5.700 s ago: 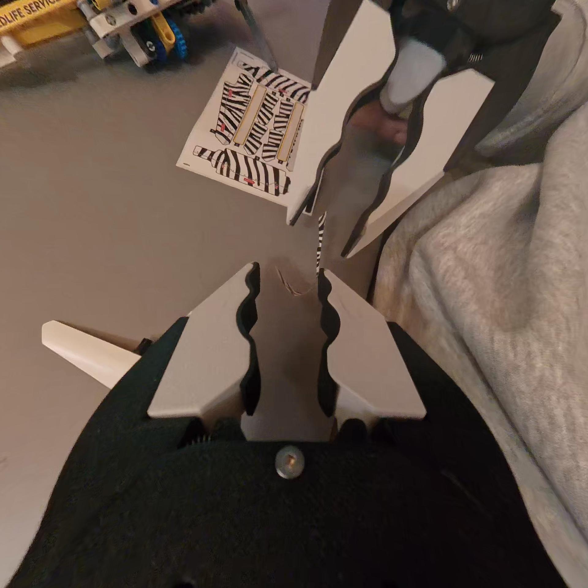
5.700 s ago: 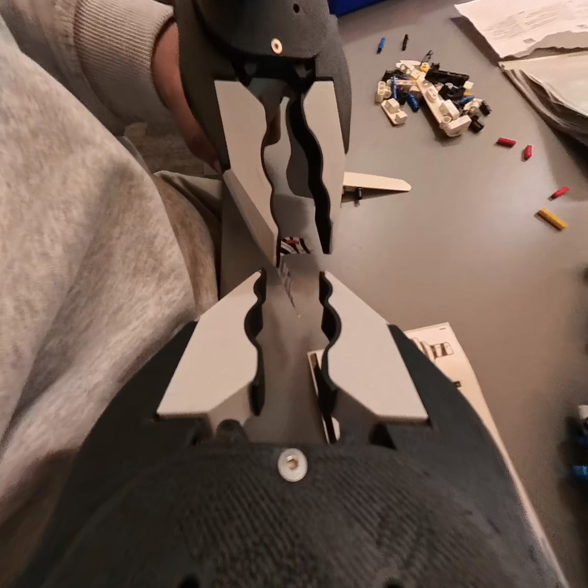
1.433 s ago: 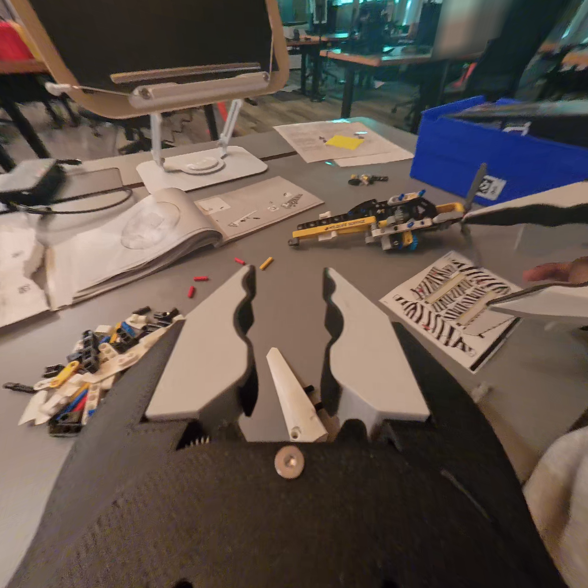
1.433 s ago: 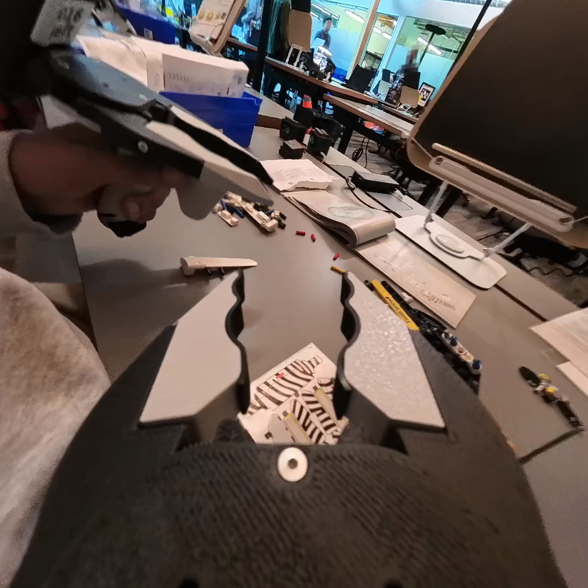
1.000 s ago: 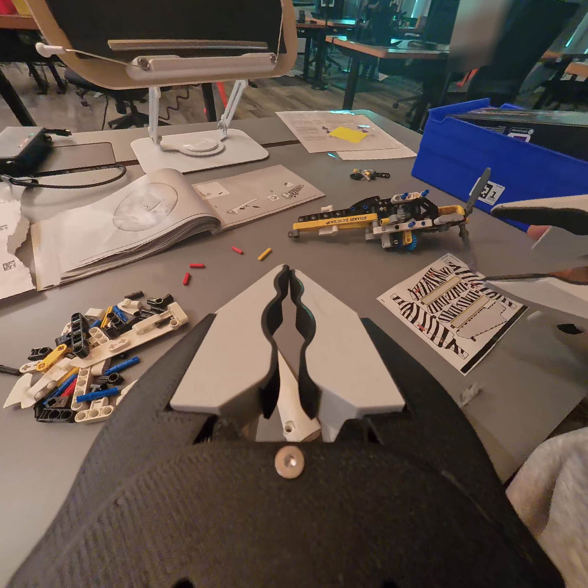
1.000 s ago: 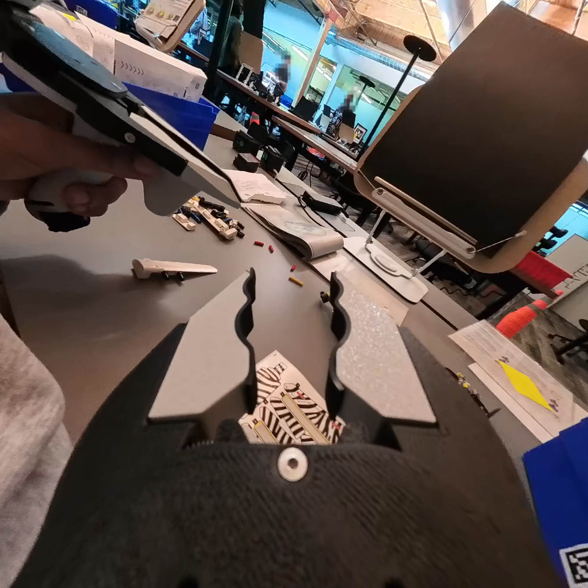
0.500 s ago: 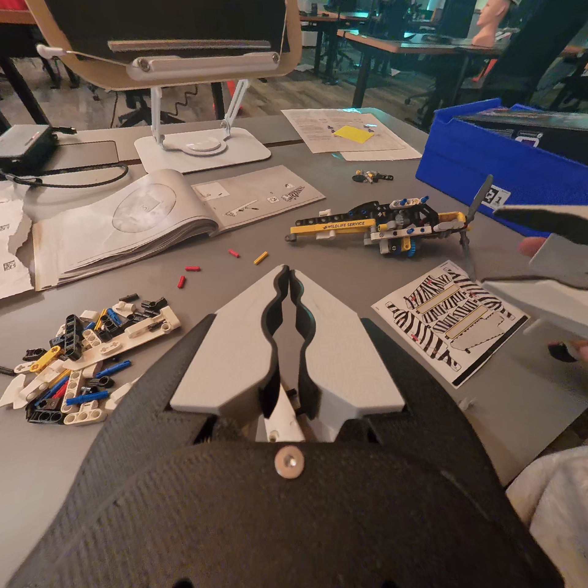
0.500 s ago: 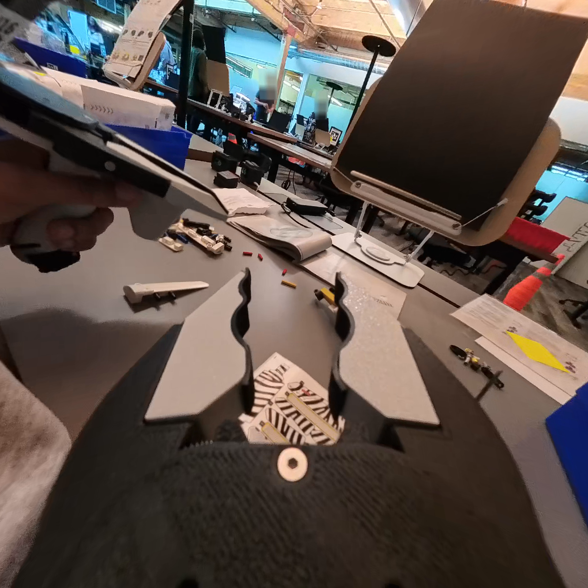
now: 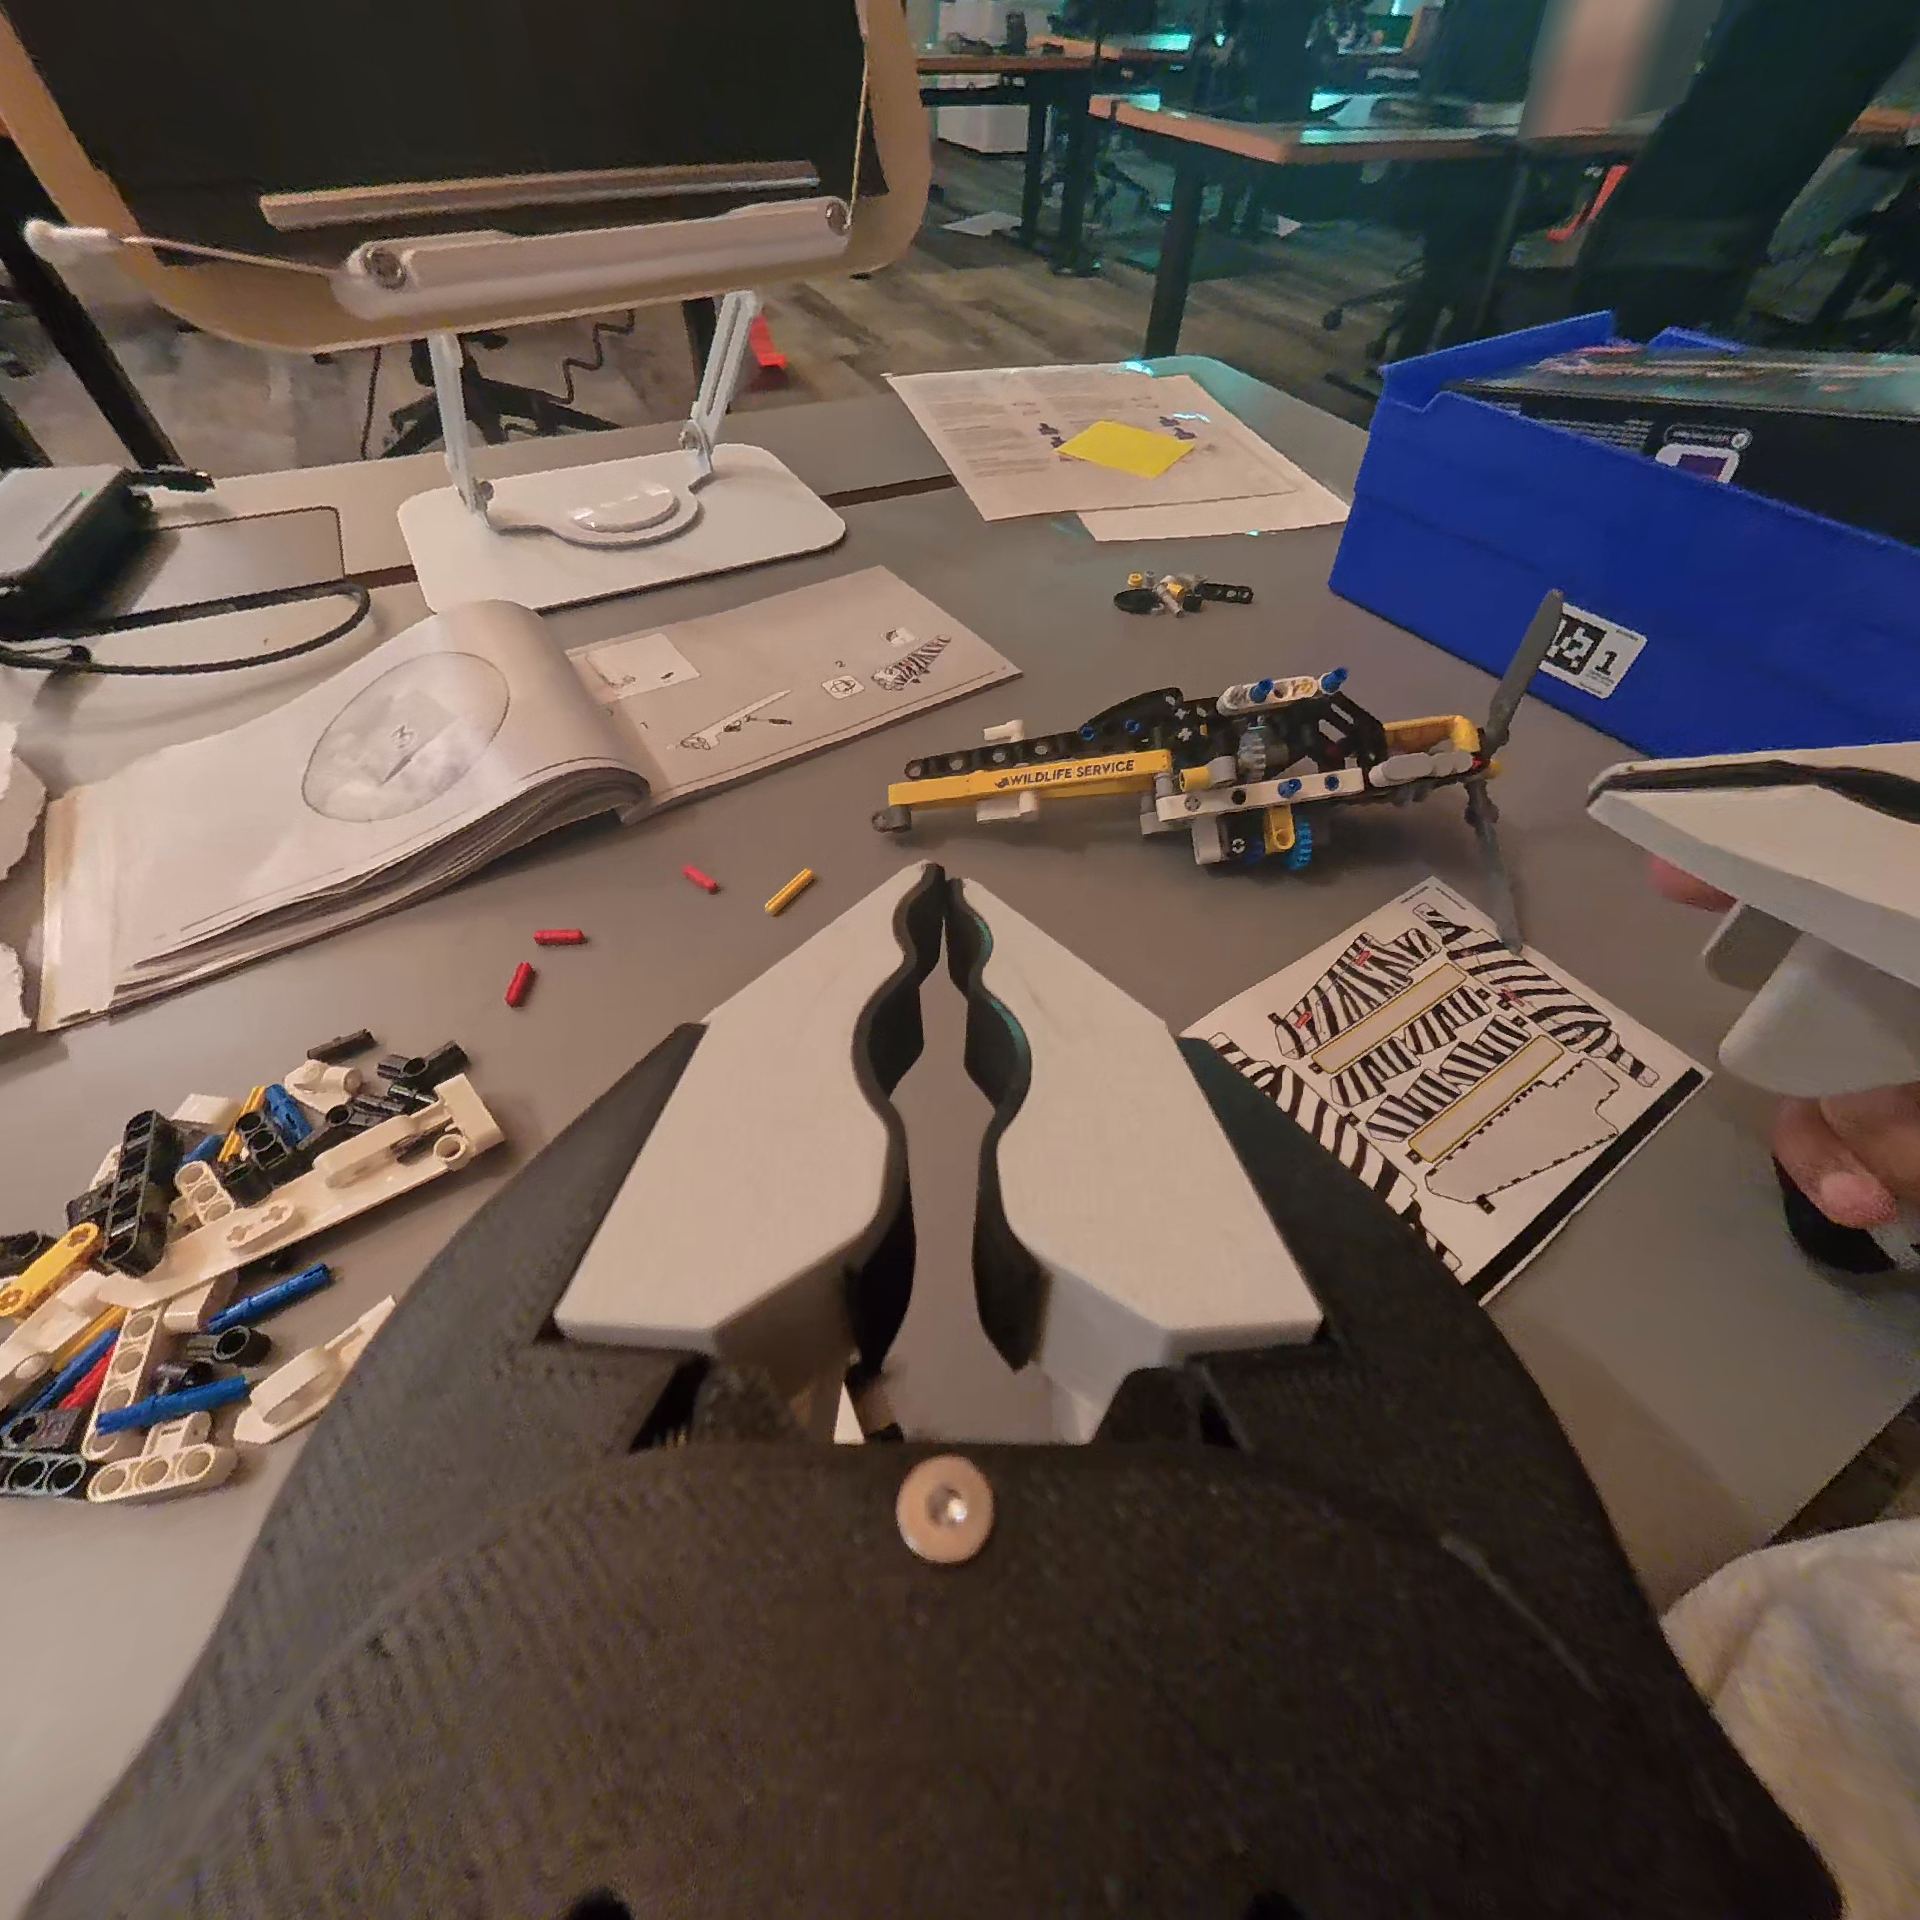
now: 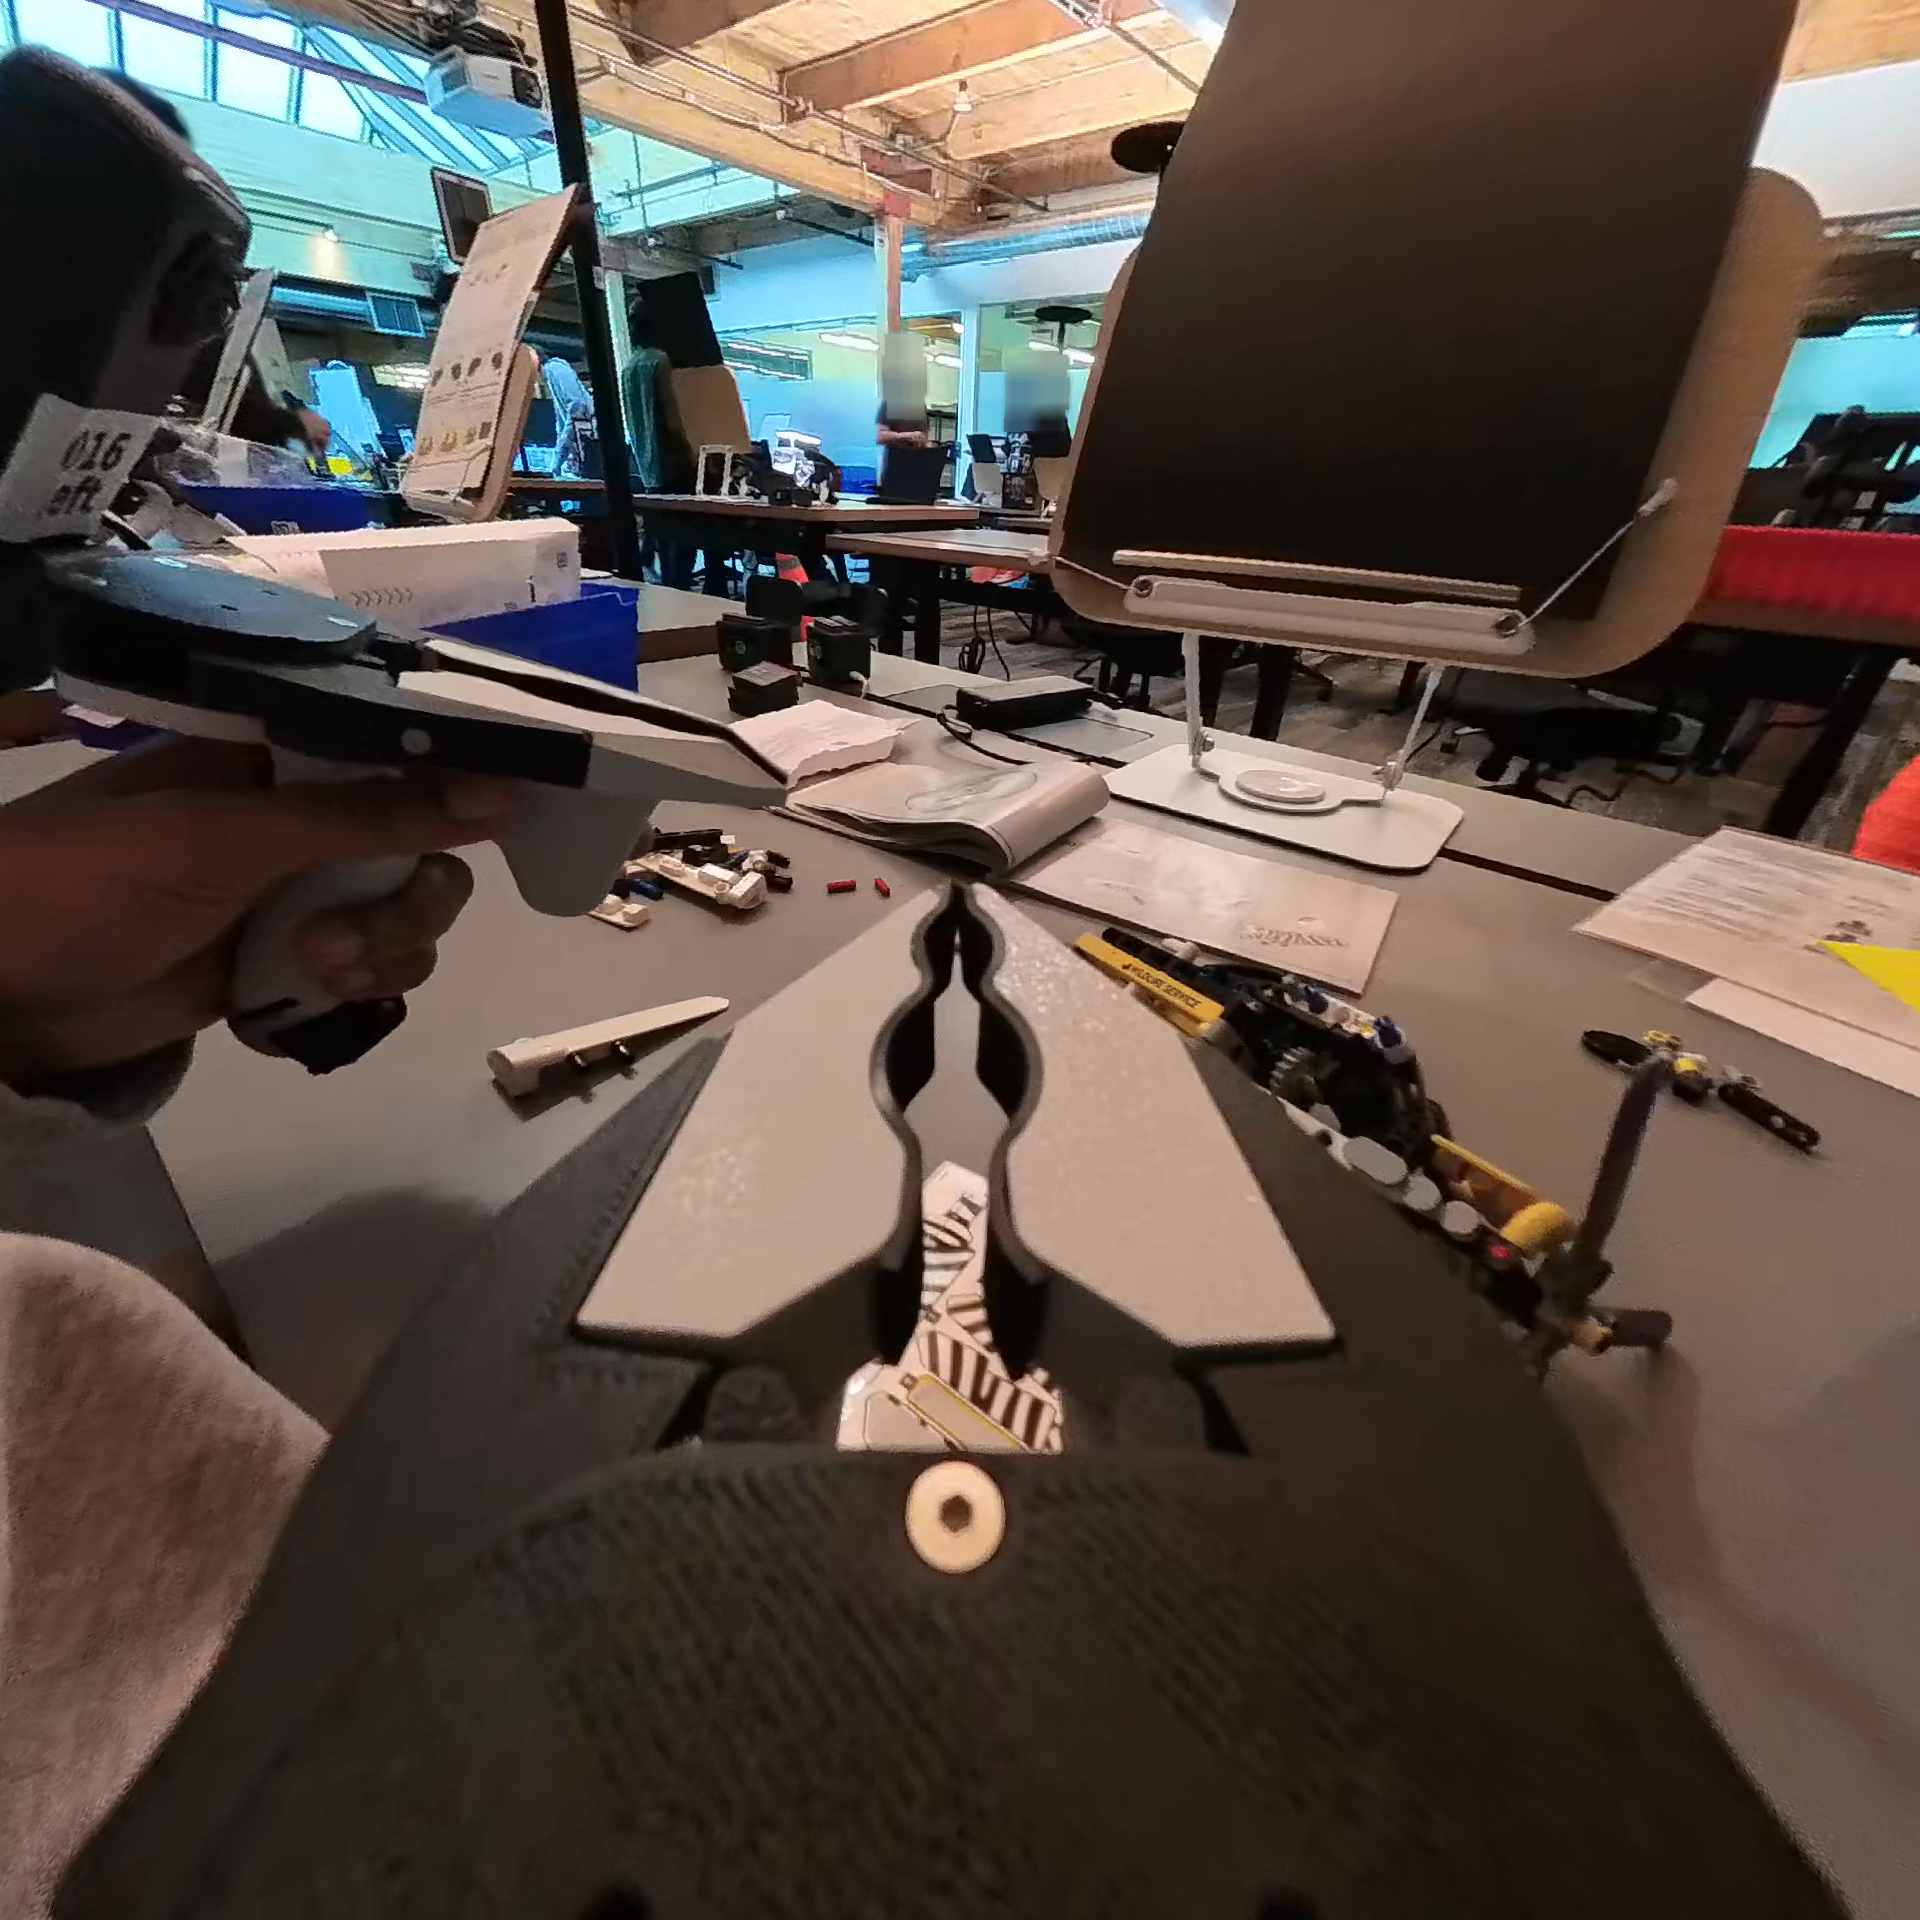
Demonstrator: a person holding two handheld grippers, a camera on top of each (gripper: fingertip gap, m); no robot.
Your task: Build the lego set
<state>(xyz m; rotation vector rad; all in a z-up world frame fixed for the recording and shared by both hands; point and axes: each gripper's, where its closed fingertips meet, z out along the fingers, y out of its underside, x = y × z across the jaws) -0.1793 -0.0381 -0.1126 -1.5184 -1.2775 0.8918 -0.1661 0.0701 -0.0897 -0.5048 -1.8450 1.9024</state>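
Both my grippers (image 9: pixel 943 883) (image 10: pixel 954 902) closed, empty. White wing (image 10: pixel 608 1042) at 10 o'clock on counter (image 10: pixel 436 1039): light, rigid, slick; grip at its thick pinned end.

Both wrist cams low, fwd over table (image 9: pixel 1091 914), share model (image 9: pixel 1195 774)

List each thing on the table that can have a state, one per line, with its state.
Left gripper: shut, empty.
Right gripper: shut, empty.
Instruction booklet: lying open.
Lego model: part built, on its side.
Sticker sheet: flat, some stickers gone.
White wing piece: lying loose.
Blue bin: holding a box.
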